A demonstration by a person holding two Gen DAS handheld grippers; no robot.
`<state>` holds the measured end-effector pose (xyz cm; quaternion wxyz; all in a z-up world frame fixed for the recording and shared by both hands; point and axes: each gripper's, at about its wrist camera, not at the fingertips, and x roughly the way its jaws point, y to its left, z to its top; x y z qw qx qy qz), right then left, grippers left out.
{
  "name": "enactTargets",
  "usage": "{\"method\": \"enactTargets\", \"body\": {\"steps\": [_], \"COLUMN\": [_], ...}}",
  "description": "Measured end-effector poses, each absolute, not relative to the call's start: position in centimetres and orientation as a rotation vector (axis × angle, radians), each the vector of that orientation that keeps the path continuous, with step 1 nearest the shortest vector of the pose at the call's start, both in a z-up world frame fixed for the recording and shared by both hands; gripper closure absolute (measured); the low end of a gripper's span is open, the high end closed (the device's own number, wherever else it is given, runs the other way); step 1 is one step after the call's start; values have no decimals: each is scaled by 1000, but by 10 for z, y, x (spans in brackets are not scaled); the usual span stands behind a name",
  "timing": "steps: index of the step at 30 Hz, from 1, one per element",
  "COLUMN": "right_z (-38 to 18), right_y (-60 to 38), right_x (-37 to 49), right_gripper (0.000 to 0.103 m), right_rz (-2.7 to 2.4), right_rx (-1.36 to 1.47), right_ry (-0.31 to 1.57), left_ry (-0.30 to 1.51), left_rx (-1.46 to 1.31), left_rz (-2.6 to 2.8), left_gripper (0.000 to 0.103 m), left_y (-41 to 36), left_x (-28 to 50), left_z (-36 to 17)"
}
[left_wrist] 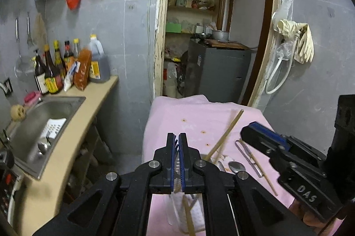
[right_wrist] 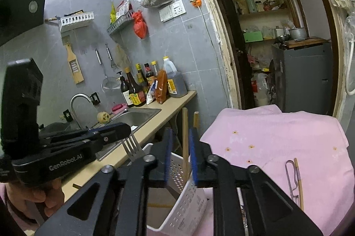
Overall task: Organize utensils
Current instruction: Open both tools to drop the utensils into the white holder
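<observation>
A white perforated utensil basket (right_wrist: 186,193) stands at the near left edge of the pink cloth (right_wrist: 277,136). In the right wrist view my right gripper (right_wrist: 180,134) straddles a wooden chopstick (right_wrist: 185,142) that stands in the basket; the pads stay clear of it, so it is open. A second chopstick top (right_wrist: 196,117) shows beside it. My left gripper (right_wrist: 124,128) is shut on the tines of a metal fork (right_wrist: 132,148), whose handle points down toward the basket. In the left wrist view the left gripper (left_wrist: 176,136) hangs over the basket (left_wrist: 175,207), and the right gripper (left_wrist: 255,131) is to its right.
On the cloth lie a chopstick (left_wrist: 224,134), a metal clip (left_wrist: 248,156), a spoon (left_wrist: 237,166) and another chopstick (left_wrist: 264,174). To the left are a beige counter (left_wrist: 88,107), a steel sink (left_wrist: 48,111) and sauce bottles (left_wrist: 55,71). A doorway with a grey cabinet (left_wrist: 221,71) lies behind.
</observation>
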<state>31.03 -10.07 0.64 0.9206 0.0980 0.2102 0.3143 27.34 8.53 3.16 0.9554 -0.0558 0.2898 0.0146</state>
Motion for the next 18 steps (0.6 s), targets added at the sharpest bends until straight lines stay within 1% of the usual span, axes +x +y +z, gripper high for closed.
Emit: {"method": "enactTargets", "body": {"steps": [5, 6, 7, 8, 10, 11, 13, 14, 15, 16, 17, 18], "right_z": [18, 19, 21, 24, 28, 30, 34, 36, 38, 39, 40, 41], "right_y": [-120, -124, -130, -133, -142, -147, -156, -161, -168, -173, -179, -185], "right_x": [303, 301, 299, 297, 293, 291, 288, 286, 284, 283, 282, 281], "right_gripper": [84, 79, 74, 72, 68, 66, 53, 49, 43, 34, 30, 25], "right_rz": [606, 596, 586, 575, 546, 535, 505, 488, 470, 457, 444, 430], "right_rx": [222, 223, 226, 227, 223, 222, 219, 217, 216, 217, 221, 225], "right_ry": [408, 402, 394, 389, 379, 376, 370, 365, 359, 357, 356, 355], "left_ry": [548, 540, 532, 524, 500, 488, 466, 460, 454, 447, 439, 427], "left_rx": [-157, -166, -176, -184, -198, -204, -215, -217, -218, -217, -215, -212], "left_rz": [16, 16, 14, 13, 8, 6, 1, -3, -4, -4, -5, -5], "left_gripper": [95, 91, 84, 81, 68, 65, 54, 51, 45, 37, 33, 23], "left_y": [86, 86, 85, 85, 83, 81, 77, 74, 71, 68, 64, 60], "left_x": [266, 265, 264, 263, 260, 258, 256, 255, 254, 253, 253, 252], "left_z": [37, 38, 39, 40, 43, 44, 47, 48, 49, 50, 51, 52]}}
